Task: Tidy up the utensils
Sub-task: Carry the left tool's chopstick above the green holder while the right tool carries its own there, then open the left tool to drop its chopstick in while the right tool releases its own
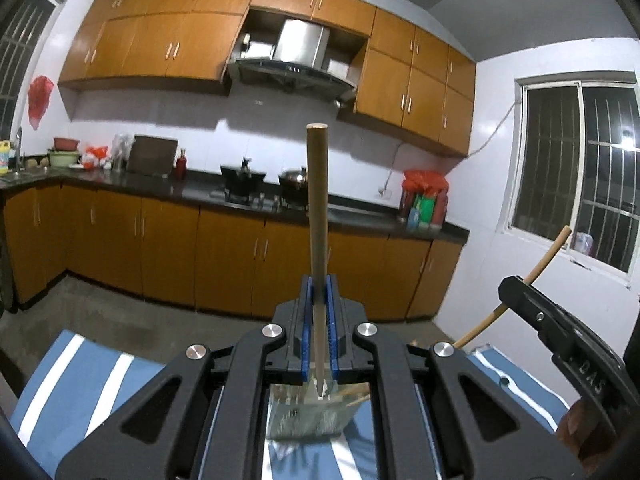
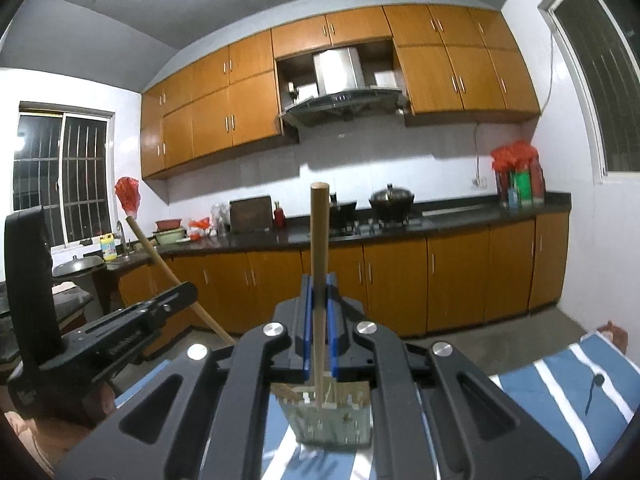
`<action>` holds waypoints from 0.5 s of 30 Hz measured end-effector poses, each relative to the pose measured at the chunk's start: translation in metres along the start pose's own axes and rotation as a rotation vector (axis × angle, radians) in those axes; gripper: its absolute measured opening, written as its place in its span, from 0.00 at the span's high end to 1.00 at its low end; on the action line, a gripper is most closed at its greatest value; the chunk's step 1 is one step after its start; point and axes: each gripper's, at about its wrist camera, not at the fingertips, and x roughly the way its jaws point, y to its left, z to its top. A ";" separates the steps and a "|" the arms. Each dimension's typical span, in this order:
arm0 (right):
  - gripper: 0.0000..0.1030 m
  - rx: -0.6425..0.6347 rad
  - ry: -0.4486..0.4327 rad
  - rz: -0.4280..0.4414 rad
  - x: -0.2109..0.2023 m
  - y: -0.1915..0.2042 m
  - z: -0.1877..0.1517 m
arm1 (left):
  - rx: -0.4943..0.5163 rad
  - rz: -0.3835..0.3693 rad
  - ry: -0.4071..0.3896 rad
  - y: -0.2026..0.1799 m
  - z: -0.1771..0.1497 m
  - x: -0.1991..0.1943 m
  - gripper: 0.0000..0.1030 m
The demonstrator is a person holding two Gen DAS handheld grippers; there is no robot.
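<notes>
Basically we're in a kitchen: orange wall cabinets (image 1: 168,40) up top, matching base cabinets (image 2: 400,280) under a dark countertop (image 1: 192,190), steel range hood (image 2: 344,92) in the middle, barred window (image 1: 580,168) at the side. A wok (image 2: 391,198) sits on the stove, red bag (image 1: 425,181) over bottles at the counter's end.

Below us, a blue-and-white striped cloth (image 1: 80,380) covers the table. On it stands a perforated metal utensil holder (image 2: 332,416), directly under both grippers, with a few sticks already leaning inside.

We've got the left gripper (image 1: 319,292) clamped on a wooden chopstick (image 1: 317,208), blue pads tight on both sides, stick upright with its lower end over the holder's mouth. The right gripper (image 2: 319,292) is likewise pinched around a second chopstick (image 2: 320,248), also upright, tip down at the holder's rim.

Each camera catches the other tool off to the side, its stick angled outward. Whether either tip touches the holder, we can't tell.
</notes>
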 end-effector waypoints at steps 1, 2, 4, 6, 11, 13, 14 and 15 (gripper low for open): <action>0.92 -0.001 -0.009 -0.001 0.004 0.000 0.003 | 0.003 0.012 -0.017 -0.001 0.003 0.005 0.93; 0.92 -0.003 -0.022 -0.003 0.009 0.000 0.007 | 0.005 0.019 -0.026 -0.002 0.004 0.007 0.93; 0.92 -0.003 -0.036 -0.011 0.017 -0.001 0.012 | 0.005 0.032 -0.042 -0.003 0.005 0.013 0.93; 0.92 -0.003 -0.040 -0.020 0.028 -0.002 0.013 | 0.011 0.045 -0.051 -0.001 0.003 0.021 0.93; 0.92 -0.027 -0.002 -0.056 0.060 -0.005 0.001 | 0.017 0.060 -0.017 0.001 -0.013 0.038 0.93; 0.92 -0.027 0.026 -0.067 0.071 -0.007 -0.006 | 0.010 0.064 0.009 0.004 -0.021 0.044 0.93; 0.92 -0.027 0.042 -0.073 0.077 -0.009 -0.011 | 0.006 0.066 0.020 0.007 -0.024 0.046 0.93; 0.92 -0.027 0.054 -0.079 0.081 -0.010 -0.015 | 0.001 0.068 0.029 0.009 -0.026 0.048 0.93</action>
